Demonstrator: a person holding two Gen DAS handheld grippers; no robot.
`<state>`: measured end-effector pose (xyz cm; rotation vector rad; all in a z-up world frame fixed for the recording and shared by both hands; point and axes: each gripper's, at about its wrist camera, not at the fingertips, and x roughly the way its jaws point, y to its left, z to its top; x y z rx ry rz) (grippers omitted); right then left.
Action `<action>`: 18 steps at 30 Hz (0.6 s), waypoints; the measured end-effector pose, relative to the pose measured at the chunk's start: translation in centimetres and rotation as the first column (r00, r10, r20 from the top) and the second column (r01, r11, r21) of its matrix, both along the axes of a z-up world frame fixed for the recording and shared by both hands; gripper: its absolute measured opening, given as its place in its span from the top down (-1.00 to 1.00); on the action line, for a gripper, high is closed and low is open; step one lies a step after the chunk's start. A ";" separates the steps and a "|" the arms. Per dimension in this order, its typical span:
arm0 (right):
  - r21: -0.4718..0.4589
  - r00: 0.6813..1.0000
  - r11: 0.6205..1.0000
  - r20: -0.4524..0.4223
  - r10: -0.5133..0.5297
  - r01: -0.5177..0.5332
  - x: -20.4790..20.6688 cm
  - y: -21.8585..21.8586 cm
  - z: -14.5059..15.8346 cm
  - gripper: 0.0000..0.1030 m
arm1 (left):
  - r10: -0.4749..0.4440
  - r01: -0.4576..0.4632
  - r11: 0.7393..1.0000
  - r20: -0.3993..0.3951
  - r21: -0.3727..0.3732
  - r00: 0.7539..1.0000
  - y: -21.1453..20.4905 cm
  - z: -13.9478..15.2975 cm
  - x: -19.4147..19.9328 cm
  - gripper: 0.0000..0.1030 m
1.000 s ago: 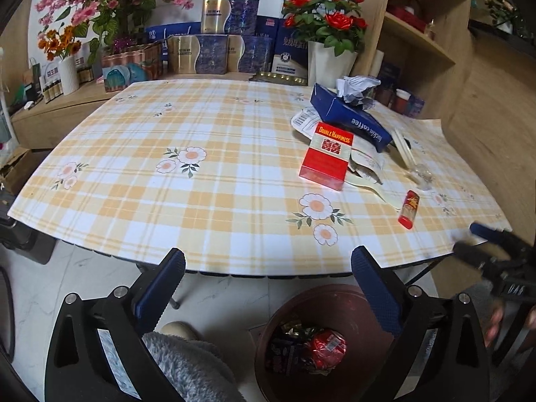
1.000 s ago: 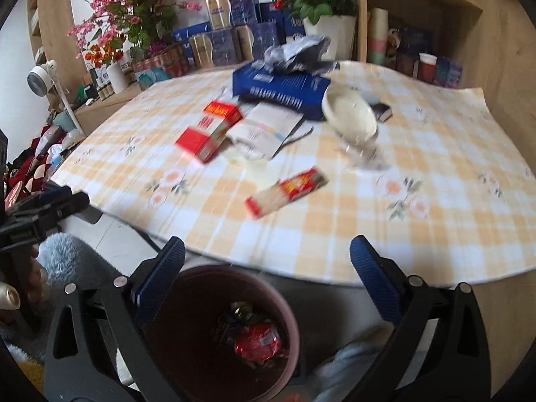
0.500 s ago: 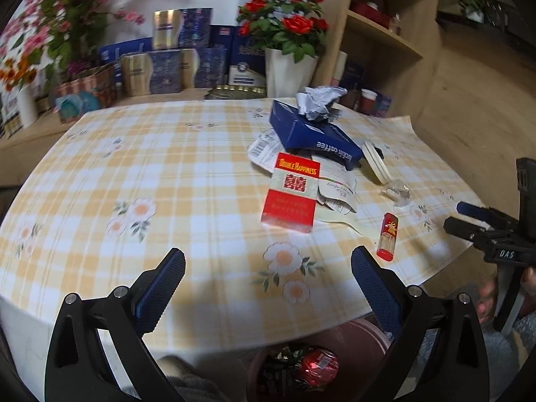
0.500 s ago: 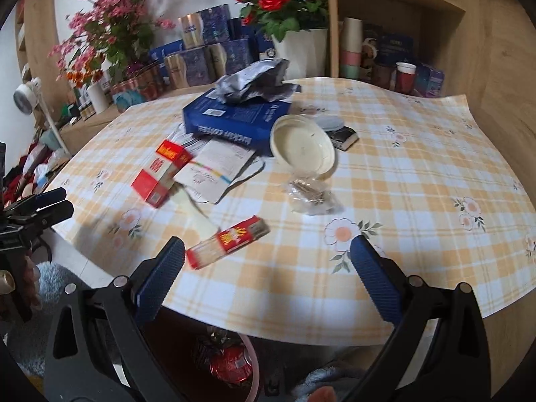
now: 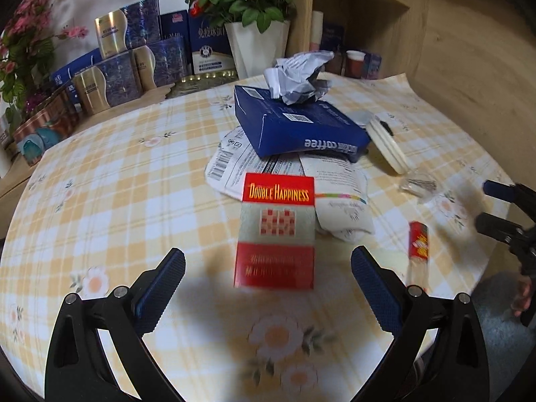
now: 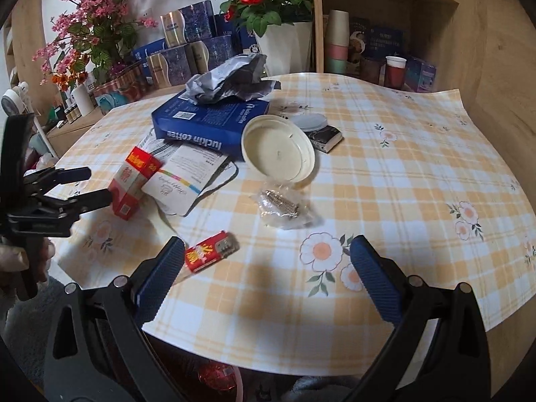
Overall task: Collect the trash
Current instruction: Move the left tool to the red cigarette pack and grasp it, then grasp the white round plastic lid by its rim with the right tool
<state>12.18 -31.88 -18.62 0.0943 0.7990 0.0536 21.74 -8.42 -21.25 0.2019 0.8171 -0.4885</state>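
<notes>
Blue-padded and spread wide, the left gripper (image 5: 268,268) is hovering over the checked tablecloth (image 5: 117,201) with nothing between its fingers; the red cigarette pack (image 5: 276,231) is lying flat just ahead of it, in line with the gap. Beyond the cigarette pack a white leaflet (image 5: 338,197) is touching its right edge, and further back the blue coffee box (image 5: 294,127) is resting on printed papers, with a crumpled grey wrapper (image 5: 298,77) sitting on top of it. To the right of the cigarette pack a small red lighter (image 5: 418,244) is lying near the table edge.

The right gripper (image 6: 268,268) is likewise standing wide and empty; the lighter (image 6: 211,251) is lying just beside its left finger (image 6: 157,284); beyond the lighter a clear bag of screws (image 6: 284,206) is lying near a round white lid (image 6: 278,152), which is leaning against the coffee box (image 6: 207,124). Left of the lighter, the cigarette pack (image 6: 134,181) is sitting just ahead of the left gripper (image 6: 90,186).
</notes>
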 end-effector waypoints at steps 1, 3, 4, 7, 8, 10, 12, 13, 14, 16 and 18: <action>0.001 1.000 1.000 -0.005 -0.001 0.001 0.3 -0.2 -0.1 -0.89 | 0.009 -0.008 1.000 -0.014 0.004 1.000 -0.3 -0.4 0.7 -0.88; -0.001 1.000 1.000 -0.010 0.001 -0.001 0.6 -0.3 -0.1 -0.89 | 0.032 -0.032 0.999 -0.043 0.004 0.999 -0.6 -1.2 1.8 -0.88; 0.000 1.000 1.000 -0.015 0.006 -0.006 0.8 -0.3 -0.1 -0.89 | 0.042 -0.042 0.999 -0.053 0.005 0.998 -0.7 -1.5 2.2 -0.88; -0.018 1.000 1.000 -0.016 0.020 -0.020 1.3 -0.1 0.0 -0.89 | 0.066 -0.066 0.998 -0.082 -0.002 0.994 -0.5 -2.4 3.0 -0.80; -0.027 1.000 0.999 -0.016 0.024 -0.025 1.5 0.0 0.0 -0.89 | 0.065 -0.066 0.998 -0.092 -0.011 0.994 -0.4 -2.5 3.0 -0.65; -0.052 0.999 0.998 -0.011 0.034 -0.035 1.9 0.2 0.0 -0.89 | 0.064 -0.067 0.998 -0.124 -0.018 0.990 -0.1 -2.9 3.1 -0.12; -0.078 0.999 0.996 -0.006 0.042 -0.042 2.3 0.5 0.1 -0.88 | 0.096 -0.103 0.994 -0.133 -0.043 0.986 0.6 -2.7 2.9 -0.11; -0.088 0.999 0.995 -0.006 0.045 -0.046 2.7 0.6 0.1 -0.88 | 0.108 -0.119 0.990 -0.134 -0.071 0.985 1.2 -2.5 2.7 -0.11; -0.099 0.999 0.994 -0.008 0.052 -0.053 3.1 0.8 0.2 -0.88 | 0.121 -0.133 0.987 -0.129 -0.093 0.984 1.7 -2.1 2.6 -0.11; -0.118 0.998 0.991 -0.010 0.067 -0.067 4.0 1.2 0.4 -0.87 | 0.142 -0.157 0.980 -0.121 -0.125 0.982 2.5 -1.4 2.2 -0.11; -0.148 0.996 0.985 -0.006 0.088 -0.088 5.2 1.8 0.7 -0.83 | 0.155 -0.172 0.973 -0.117 -0.154 0.981 3.3 -0.7 1.7 -0.11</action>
